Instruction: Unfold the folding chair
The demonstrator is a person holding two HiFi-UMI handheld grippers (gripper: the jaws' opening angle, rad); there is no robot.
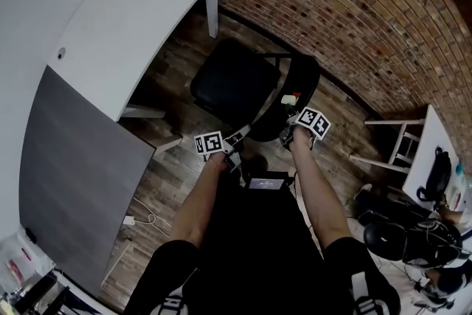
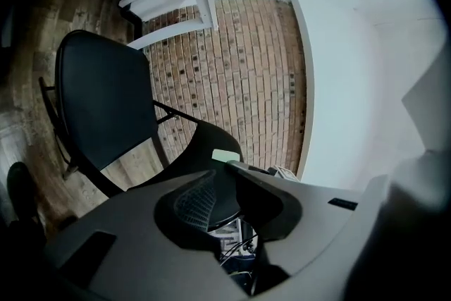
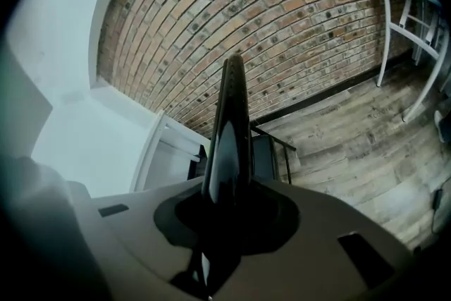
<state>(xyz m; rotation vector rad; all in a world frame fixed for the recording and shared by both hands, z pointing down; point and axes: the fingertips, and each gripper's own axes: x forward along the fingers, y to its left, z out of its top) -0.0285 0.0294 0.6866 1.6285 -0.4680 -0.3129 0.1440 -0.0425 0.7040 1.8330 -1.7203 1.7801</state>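
The folding chair (image 1: 247, 103) stands on the wood-plank floor (image 1: 166, 181), near the corner of the white table (image 1: 125, 18) and in front of the rough brick wall (image 1: 332, 4). Its flat, matte black seat (image 1: 230, 81) lies level. Your left gripper (image 1: 237, 136) and right gripper (image 1: 289, 132) each have their jaws closed on the edge of the thin, curved, glossy black backrest (image 1: 302, 85).

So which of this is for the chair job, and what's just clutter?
Job:
- chair
- left gripper and right gripper, both shut on its backrest

Lying about:
- white table
- grey surface
- small white table
- bags
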